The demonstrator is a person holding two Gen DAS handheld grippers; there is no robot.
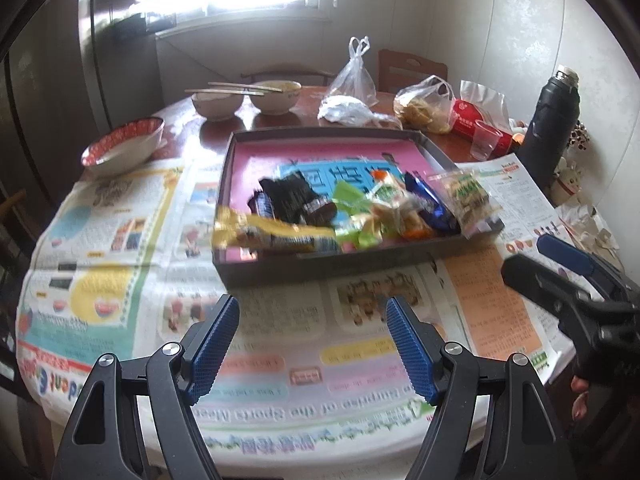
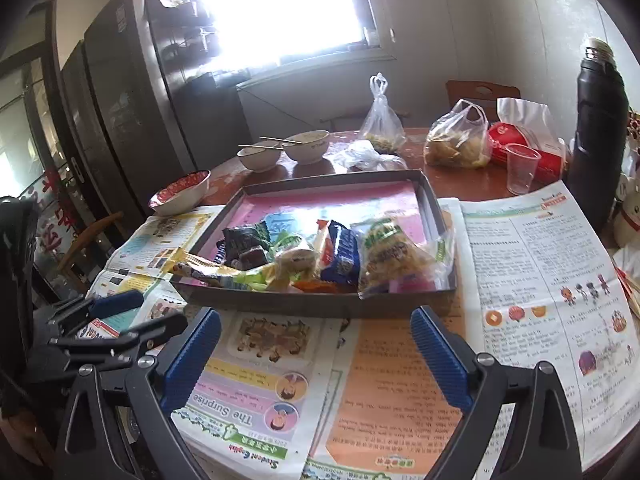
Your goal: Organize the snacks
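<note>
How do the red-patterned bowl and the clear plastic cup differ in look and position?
The red-patterned bowl is wide, shallow and opaque, white outside with red inside; the clear plastic cup is narrow, tall and see-through. The bowl sits to the left of the snack box, at the newspaper's edge; the cup stands to the box's right, near the black flask. Both stand upright on the table, outside the box.

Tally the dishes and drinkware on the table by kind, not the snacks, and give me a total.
Bowls: 3
Chopstick pairs: 2
Plastic cup: 1
Flask: 1
Total: 7
</note>
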